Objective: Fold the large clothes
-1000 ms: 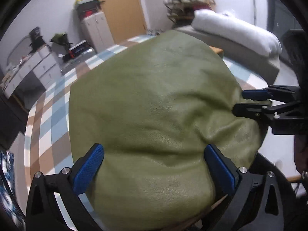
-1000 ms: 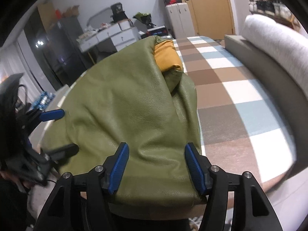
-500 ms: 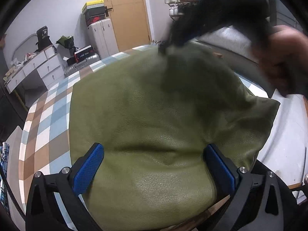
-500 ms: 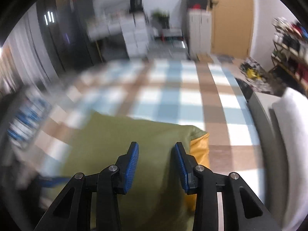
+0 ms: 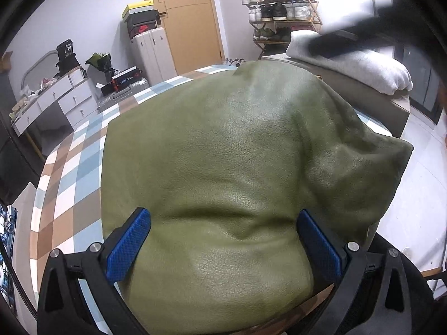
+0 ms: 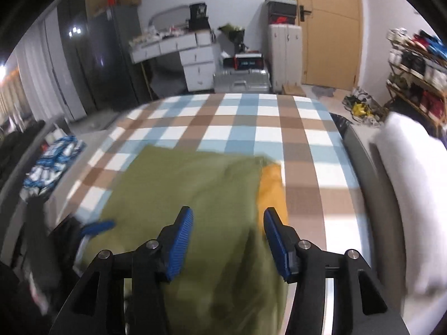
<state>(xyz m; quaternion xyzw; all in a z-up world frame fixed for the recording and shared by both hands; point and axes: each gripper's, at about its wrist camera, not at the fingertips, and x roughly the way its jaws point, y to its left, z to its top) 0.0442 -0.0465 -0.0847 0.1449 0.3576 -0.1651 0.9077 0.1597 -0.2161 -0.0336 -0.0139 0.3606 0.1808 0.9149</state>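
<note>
While the checked bedspread (image 6: 251,117) is taking up most of both views, the green jacket (image 5: 223,167) is lying flat across its near end, already doubled over, with its long axis running from near to far in the left wrist view and an orange lining (image 6: 272,184) peeking out along its right edge in the right wrist view. Directly ahead of and beneath the left gripper (image 5: 223,240) the jacket is spreading out, its near hem bulging between jaws that are standing wide; the pads seem to be flanking the leather rather than pinching it, so I judge nothing is being held there. By comparison, the right gripper (image 6: 227,240) is hovering higher, over the jacket's right half, its jaws having just been opening to about half width with only air between them. For the next fold the left gripper is looking nearer to the cloth. Among the far clutter, a black bag (image 5: 67,50) on the dresser is showing "36"; the shoe boxes by the door carry marks too small to read.
</note>
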